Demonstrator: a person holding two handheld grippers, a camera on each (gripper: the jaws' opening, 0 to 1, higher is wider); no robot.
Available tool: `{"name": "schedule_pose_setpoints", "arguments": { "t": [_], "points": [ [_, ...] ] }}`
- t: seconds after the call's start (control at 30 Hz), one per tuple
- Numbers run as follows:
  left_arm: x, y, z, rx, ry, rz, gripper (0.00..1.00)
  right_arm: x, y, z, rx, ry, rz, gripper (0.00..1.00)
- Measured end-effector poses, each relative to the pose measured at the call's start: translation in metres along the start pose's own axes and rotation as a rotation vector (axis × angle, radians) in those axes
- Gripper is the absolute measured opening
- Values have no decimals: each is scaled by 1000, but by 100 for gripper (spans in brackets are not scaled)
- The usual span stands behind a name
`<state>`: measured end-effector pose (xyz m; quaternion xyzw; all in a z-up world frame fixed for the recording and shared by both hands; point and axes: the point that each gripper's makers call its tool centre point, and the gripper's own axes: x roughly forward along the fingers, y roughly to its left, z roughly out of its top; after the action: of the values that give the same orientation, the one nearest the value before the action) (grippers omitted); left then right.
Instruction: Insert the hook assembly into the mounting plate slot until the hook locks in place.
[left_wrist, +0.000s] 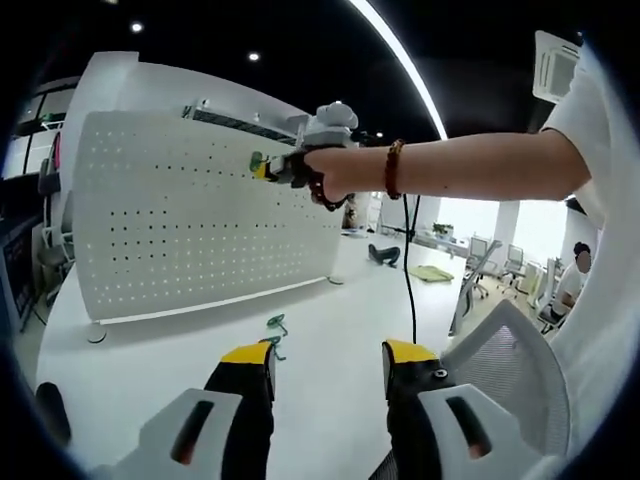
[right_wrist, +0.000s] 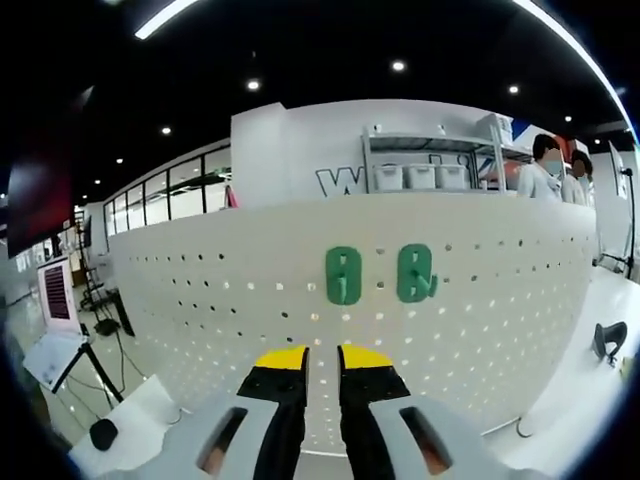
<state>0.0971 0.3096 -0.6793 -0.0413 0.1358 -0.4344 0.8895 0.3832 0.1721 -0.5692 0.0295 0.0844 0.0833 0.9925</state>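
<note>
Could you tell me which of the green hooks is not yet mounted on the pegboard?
The green hook lying flat on the white table; the other two hang on the pegboard.

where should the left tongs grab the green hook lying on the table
Take the green hook across its flat backplate, coming down from above: it lies flat on the white table just ahead of the open left tongs, so its thin edges are the likely pinch faces.
</note>
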Motion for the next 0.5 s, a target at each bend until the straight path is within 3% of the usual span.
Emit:
{"name": "schedule_pose_setpoints", "arguments": {
  "t": [0.23, 0.5],
  "points": [
    [4, -8, -2, 11, 17, -5, 45, -10, -3, -9, 3, 6, 13, 10],
    [10, -16, -3, 12, 22, 6, 44, -28, 4, -23, -22, 15, 86, 10]
  ]
}}
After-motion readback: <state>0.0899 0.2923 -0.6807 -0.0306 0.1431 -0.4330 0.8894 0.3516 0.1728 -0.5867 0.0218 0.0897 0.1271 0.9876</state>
